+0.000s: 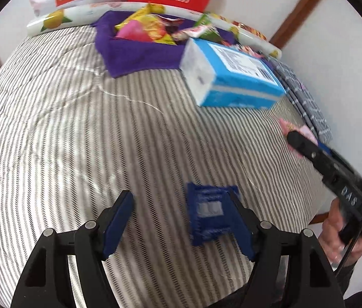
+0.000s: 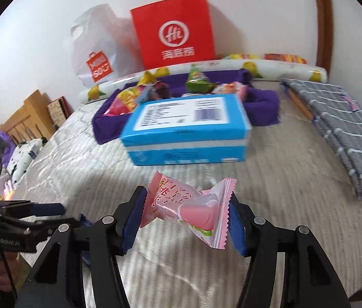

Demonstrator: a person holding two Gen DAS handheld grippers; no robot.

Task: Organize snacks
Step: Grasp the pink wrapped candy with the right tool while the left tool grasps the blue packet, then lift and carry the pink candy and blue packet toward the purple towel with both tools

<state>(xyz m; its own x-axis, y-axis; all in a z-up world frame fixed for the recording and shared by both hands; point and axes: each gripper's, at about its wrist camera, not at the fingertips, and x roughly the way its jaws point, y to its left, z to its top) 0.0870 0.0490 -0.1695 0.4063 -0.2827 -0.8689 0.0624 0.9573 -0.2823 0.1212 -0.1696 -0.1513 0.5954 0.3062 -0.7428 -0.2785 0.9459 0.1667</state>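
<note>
In the right wrist view my right gripper (image 2: pixel 186 195) is shut on a pink snack packet (image 2: pixel 191 210), pads pressing its two crimped ends, held above the striped bed. The left wrist view shows that gripper (image 1: pixel 296 140) at the right with the pink packet (image 1: pixel 285 125). My left gripper (image 1: pixel 179 195) is open over the bed; a dark blue snack packet (image 1: pixel 207 214) lies between its fingers, against the right finger and well clear of the left pad. A purple cloth-lined tray (image 1: pixel 139 56) (image 2: pixel 263 104) at the far end holds several colourful snacks.
A blue and white box (image 1: pixel 232 79) (image 2: pixel 188 133) lies in front of the tray. Behind stand a red paper bag (image 2: pixel 175 36), a white plastic bag (image 2: pixel 96 51) and a rolled lemon-print mat (image 2: pixel 270 68). A folded grey checked cloth (image 2: pixel 340 125) lies along the right wall.
</note>
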